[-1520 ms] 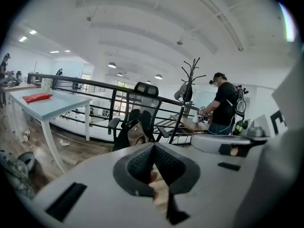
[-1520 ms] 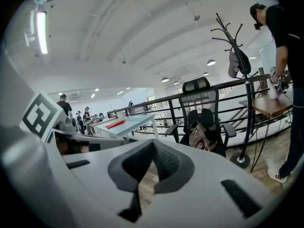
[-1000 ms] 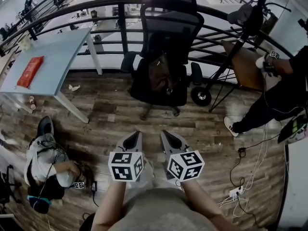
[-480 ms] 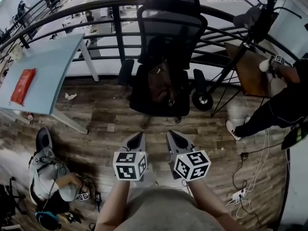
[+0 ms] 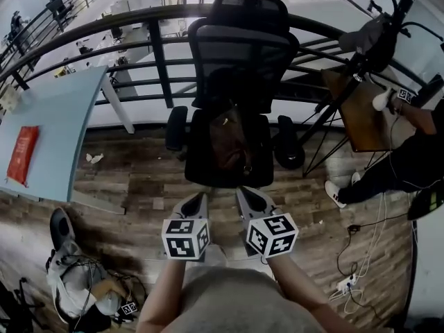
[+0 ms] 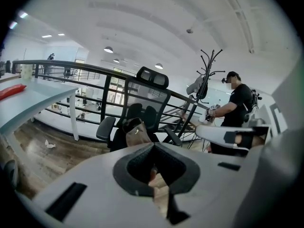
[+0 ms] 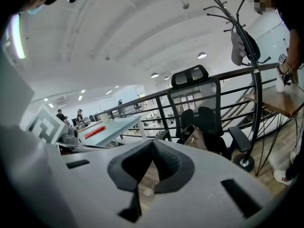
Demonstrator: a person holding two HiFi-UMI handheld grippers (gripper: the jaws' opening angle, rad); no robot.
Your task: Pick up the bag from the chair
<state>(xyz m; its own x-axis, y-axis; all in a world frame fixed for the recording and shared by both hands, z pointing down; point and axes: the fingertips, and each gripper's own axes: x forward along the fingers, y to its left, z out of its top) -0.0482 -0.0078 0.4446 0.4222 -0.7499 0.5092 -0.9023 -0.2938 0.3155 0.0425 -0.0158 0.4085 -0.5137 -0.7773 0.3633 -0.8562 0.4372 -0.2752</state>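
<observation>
Left gripper [image 5: 197,200] and right gripper [image 5: 245,195] hover at lower centre, jaws shut and empty, with the bag [image 5: 232,141] on the chair [image 5: 239,54] just above.

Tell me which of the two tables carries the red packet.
The light blue table at the left of the head view; the red packet lies on it. The brown wooden table at the right shows none.

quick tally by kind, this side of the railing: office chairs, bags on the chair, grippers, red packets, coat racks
office chair: 1
brown bag, on the seat: 1
grippers: 2 (left gripper, right gripper)
red packet, on the pale blue table: 1
coat rack: 1
total: 6
</observation>
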